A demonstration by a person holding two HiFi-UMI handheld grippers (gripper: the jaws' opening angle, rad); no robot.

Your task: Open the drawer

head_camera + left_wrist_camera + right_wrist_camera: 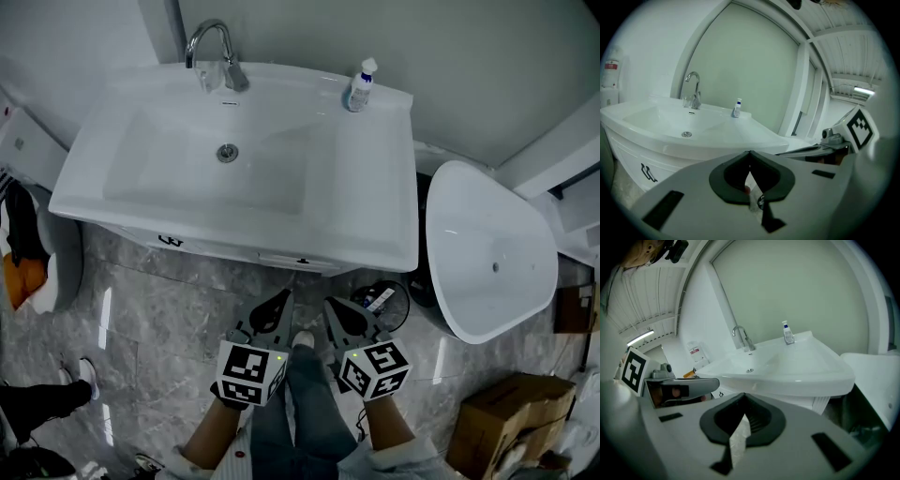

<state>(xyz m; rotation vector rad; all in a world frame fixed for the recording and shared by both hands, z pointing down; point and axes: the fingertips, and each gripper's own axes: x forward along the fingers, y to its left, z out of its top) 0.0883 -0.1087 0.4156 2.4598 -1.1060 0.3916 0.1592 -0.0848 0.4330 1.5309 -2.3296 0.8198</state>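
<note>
Looking steeply down, I see one white sink [375,187] with one chrome tap [211,52] at its back edge. One small bottle [360,86] stands upright on the rim at the back right. Tucked under the sink's front edge is the drawer [234,251], its white front carrying two dark handles [171,241], one toward the left and one toward the right. One white tub [487,253] stands just right of the sink, and one cardboard box [506,412] sits on the grey marble floor [159,319] at the lower right.

I am holding two grippers low over the floor, side by side, both well apart from the drawer front. The left gripper [284,296] has its fingers [719,183] clenched, tips meeting, with nothing held between them. The right gripper [330,304] is the same: fingers pressed together at the tips, gripping nothing. Both point toward the sink.
</note>
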